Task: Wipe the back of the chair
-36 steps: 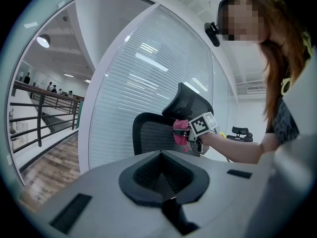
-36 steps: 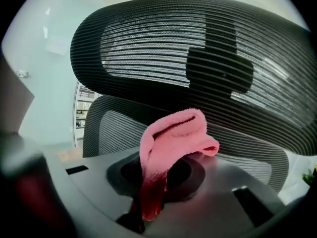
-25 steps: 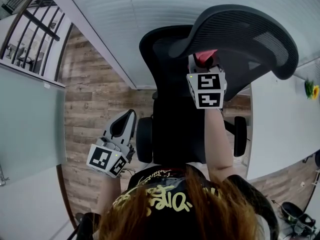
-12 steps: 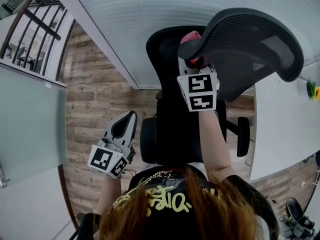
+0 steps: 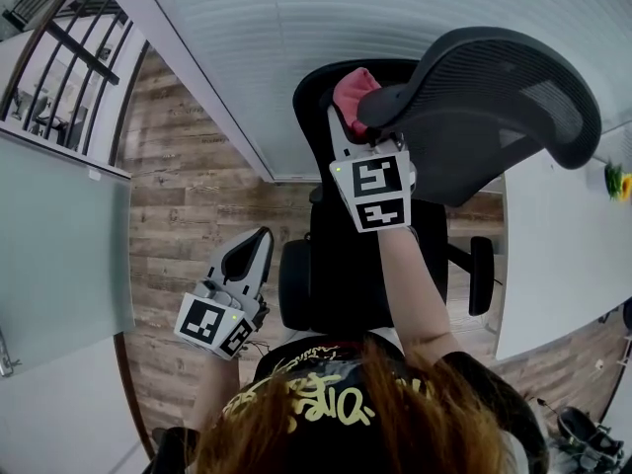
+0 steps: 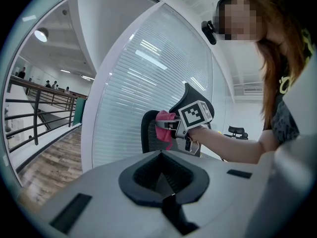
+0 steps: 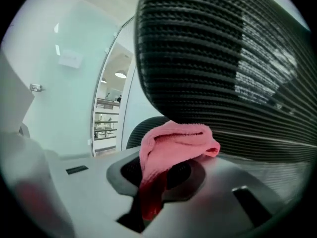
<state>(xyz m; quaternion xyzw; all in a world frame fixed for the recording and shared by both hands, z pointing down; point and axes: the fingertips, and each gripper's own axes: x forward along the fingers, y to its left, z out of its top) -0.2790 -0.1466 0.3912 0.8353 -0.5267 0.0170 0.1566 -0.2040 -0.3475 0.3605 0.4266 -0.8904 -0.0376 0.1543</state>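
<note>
A black mesh office chair stands in front of me, its curved headrest jutting above the backrest. My right gripper is shut on a pink cloth, which it holds against the left end of the headrest, above the backrest's top. In the right gripper view the cloth bunches between the jaws right under the headrest mesh. My left gripper hangs low at the left beside the seat, shut and holding nothing. In the left gripper view, the left gripper points at the right gripper and the cloth.
A glass wall with white blinds runs behind the chair. Wooden floor lies to the left, with a railing beyond. A white desk stands at the right, a yellow flower on it. A second chair shows far off.
The right gripper has slid the pink cloth leftward along the headrest's lower edge to its left end. The left gripper has hardly moved.
</note>
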